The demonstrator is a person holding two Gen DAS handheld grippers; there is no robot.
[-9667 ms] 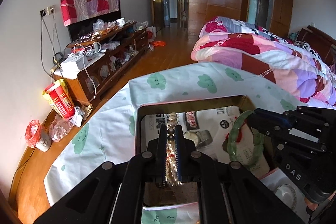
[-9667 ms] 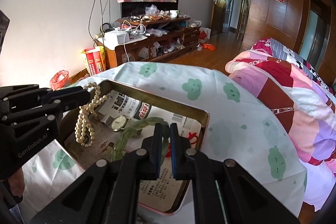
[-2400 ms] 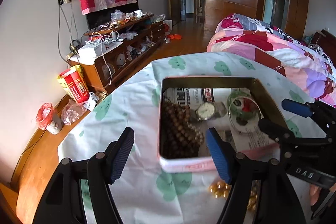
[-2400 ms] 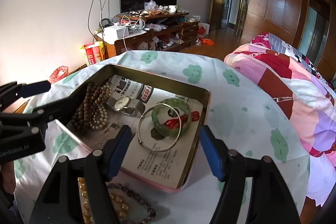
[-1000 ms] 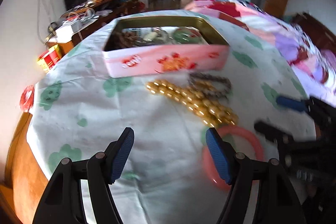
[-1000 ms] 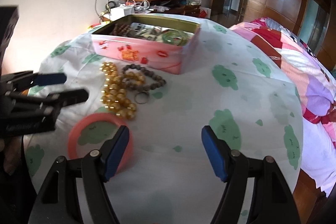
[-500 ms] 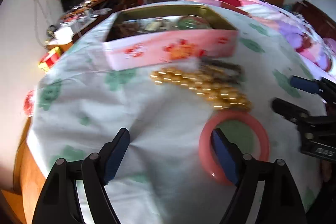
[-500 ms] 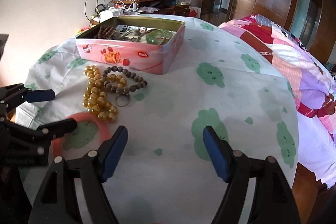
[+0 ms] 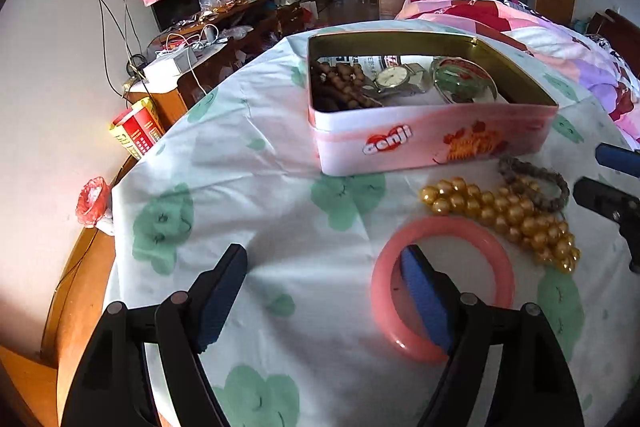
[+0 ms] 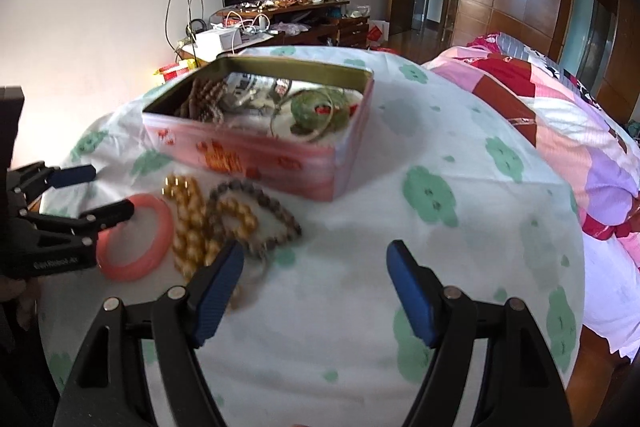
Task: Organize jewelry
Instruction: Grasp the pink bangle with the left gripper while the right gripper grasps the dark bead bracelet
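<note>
Pink tin [image 9: 420, 143] holds wooden beads [image 9: 344, 85], a wristwatch [image 9: 394, 79] and a green bangle [image 9: 460, 83]. Left gripper [image 9: 324, 291] jaws, closing from wide, straddle the pink bangle's [image 9: 440, 227] near rim without pressing it. Right gripper [image 10: 314, 281] jaws gape wide over bare cloth.

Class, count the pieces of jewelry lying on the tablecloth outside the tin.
3: pink bangle under the left gripper, gold bead strand beside it, dark bead bracelet nearest the tin. Smaller pieces may be hidden.

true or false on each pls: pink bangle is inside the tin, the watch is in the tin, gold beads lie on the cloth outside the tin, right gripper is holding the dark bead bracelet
1. The pink bangle is inside the tin. False: it lies on the cloth in front of the tin.
2. The watch is in the tin. True.
3. The gold beads lie on the cloth outside the tin. True.
4. The right gripper holds the dark bead bracelet. False: its jaws are open and hold nothing.
</note>
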